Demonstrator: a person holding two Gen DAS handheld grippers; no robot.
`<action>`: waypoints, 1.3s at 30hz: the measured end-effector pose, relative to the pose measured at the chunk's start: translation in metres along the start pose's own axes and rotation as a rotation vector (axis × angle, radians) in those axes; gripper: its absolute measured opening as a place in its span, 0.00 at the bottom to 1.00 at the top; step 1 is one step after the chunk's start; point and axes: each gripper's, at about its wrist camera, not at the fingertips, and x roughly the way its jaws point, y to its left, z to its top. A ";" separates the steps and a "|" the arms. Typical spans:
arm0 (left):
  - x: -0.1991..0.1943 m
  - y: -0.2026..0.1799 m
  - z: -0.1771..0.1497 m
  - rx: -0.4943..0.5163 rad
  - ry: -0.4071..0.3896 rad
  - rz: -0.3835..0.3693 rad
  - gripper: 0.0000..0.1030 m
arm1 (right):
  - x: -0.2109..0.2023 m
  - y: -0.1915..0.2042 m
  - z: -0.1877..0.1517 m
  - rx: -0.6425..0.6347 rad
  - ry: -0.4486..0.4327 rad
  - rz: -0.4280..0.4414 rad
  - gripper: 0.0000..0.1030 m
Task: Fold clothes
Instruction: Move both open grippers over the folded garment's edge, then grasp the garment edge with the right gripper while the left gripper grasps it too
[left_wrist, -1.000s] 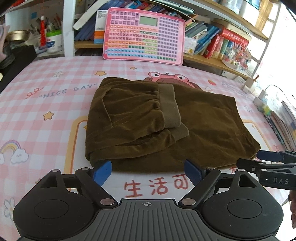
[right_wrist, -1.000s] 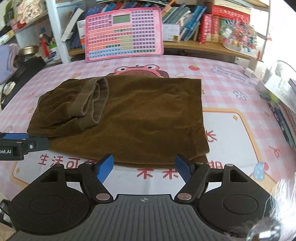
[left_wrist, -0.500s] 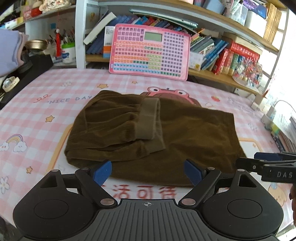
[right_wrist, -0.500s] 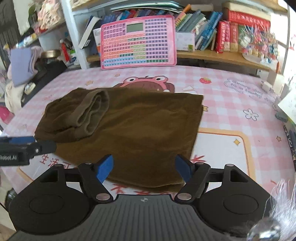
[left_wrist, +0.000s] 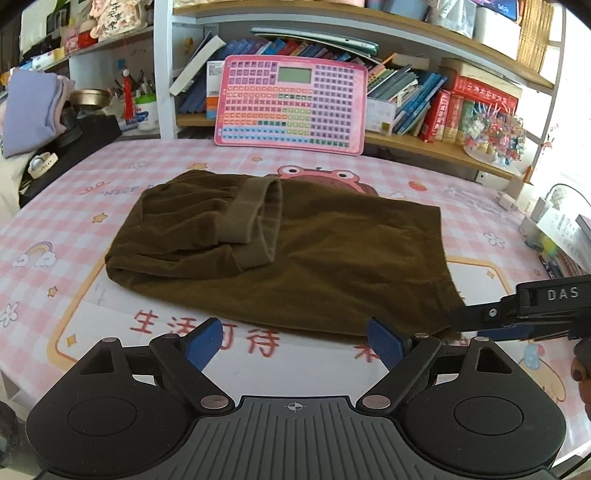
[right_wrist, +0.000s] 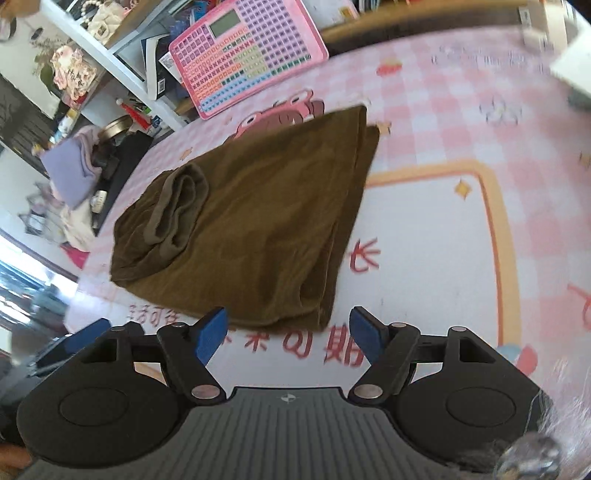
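A folded olive-brown garment (left_wrist: 314, 258) lies flat on the pink checked tablecloth (left_wrist: 110, 177), its ribbed waistband curled up at the left end. My left gripper (left_wrist: 295, 341) hangs open just short of the garment's near edge, with only the cloth's hem and the printed table between its blue pads. In the right wrist view the garment (right_wrist: 251, 221) runs away at a slant. My right gripper (right_wrist: 288, 334) is closing its jaws, the garment's near right corner showing in the gap, and the pads are not touching it. The right gripper (left_wrist: 465, 325) also shows side-on by that corner.
A pink keypad board (left_wrist: 291, 105) leans against shelves of books (left_wrist: 424, 103) behind the table. Lilac folded clothes (left_wrist: 29, 107) and dark items sit at the far left. Small boxes and cables (left_wrist: 535, 210) crowd the right edge. My left gripper's blue pad (right_wrist: 70, 343) shows at lower left.
Both grippers slid rightward along the garment's near edge. The right wrist view has rolled, so the table now looks tilted, and it faces the near right corner. The garment has not moved.
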 end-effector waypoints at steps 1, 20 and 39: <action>0.000 -0.003 -0.001 0.000 0.002 -0.001 0.85 | 0.001 -0.003 0.001 0.017 0.012 0.013 0.67; 0.021 -0.063 0.005 0.308 0.066 0.014 0.85 | 0.054 -0.023 0.044 0.344 0.197 0.209 0.22; 0.062 -0.111 0.003 0.745 -0.037 0.135 0.85 | 0.035 -0.010 0.070 0.322 0.188 0.316 0.20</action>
